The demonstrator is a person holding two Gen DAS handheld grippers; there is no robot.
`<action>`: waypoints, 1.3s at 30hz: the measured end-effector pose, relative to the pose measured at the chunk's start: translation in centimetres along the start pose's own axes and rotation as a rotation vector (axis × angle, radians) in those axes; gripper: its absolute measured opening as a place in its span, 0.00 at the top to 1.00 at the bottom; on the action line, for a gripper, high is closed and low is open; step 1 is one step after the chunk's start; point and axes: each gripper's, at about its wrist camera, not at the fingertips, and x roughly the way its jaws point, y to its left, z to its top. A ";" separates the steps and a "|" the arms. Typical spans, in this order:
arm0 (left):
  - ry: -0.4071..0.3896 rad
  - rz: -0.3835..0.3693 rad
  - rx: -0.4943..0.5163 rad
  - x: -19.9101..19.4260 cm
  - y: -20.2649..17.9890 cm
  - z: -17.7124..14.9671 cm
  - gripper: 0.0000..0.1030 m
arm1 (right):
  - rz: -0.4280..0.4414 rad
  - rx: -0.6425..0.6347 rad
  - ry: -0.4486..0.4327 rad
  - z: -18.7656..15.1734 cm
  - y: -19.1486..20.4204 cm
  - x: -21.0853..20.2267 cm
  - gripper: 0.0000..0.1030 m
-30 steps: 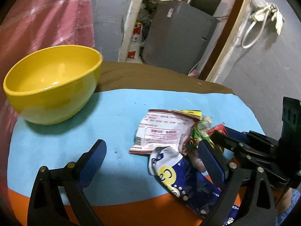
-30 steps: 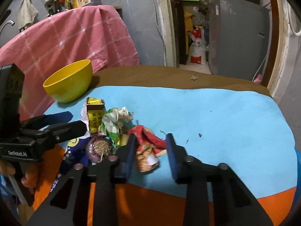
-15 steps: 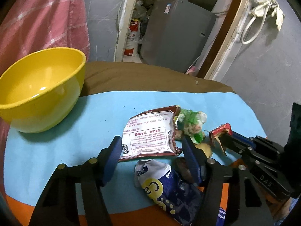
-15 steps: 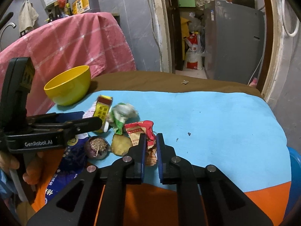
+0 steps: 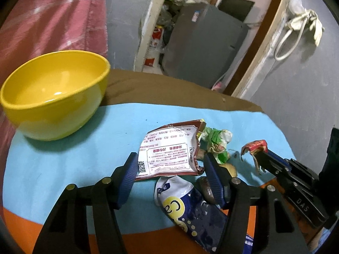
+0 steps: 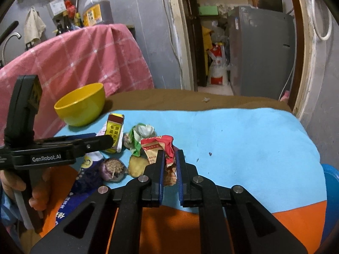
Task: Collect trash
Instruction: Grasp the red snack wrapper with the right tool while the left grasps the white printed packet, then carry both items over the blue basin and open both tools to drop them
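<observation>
Right view only: oil jug (image 6: 96,8), left view only: hanging cord (image 5: 290,40)

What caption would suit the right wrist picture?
Right gripper pinching a crumpled red wrapper above a blue cloth, yellow bowl behind.

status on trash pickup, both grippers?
Right gripper shut on red wrapper. Left gripper fingers astride white packet, grip unclear. Blue bag, green wrapper still on cloth. Yellow bowl unobstructed.
</observation>
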 end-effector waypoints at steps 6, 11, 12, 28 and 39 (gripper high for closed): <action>-0.142 -0.003 -0.023 -3.5 -1.0 -0.8 0.45 | 0.024 0.013 -0.170 -0.2 -0.2 -3.1 0.92; -0.262 0.001 0.029 -5.9 -4.3 -0.5 0.45 | -0.003 0.020 -0.335 0.2 -0.9 -6.8 0.92; -0.283 0.001 0.044 -6.3 -5.2 -0.5 0.45 | -0.012 0.024 -0.369 0.1 -1.1 -7.6 0.92; -0.320 -0.217 0.239 -3.9 -21.6 -1.2 0.45 | -0.325 0.157 -0.668 -3.2 -9.4 -19.0 0.92; -0.110 -0.270 0.319 2.8 -30.4 -3.9 0.44 | -0.522 0.344 -0.540 -7.8 -17.5 -21.2 0.92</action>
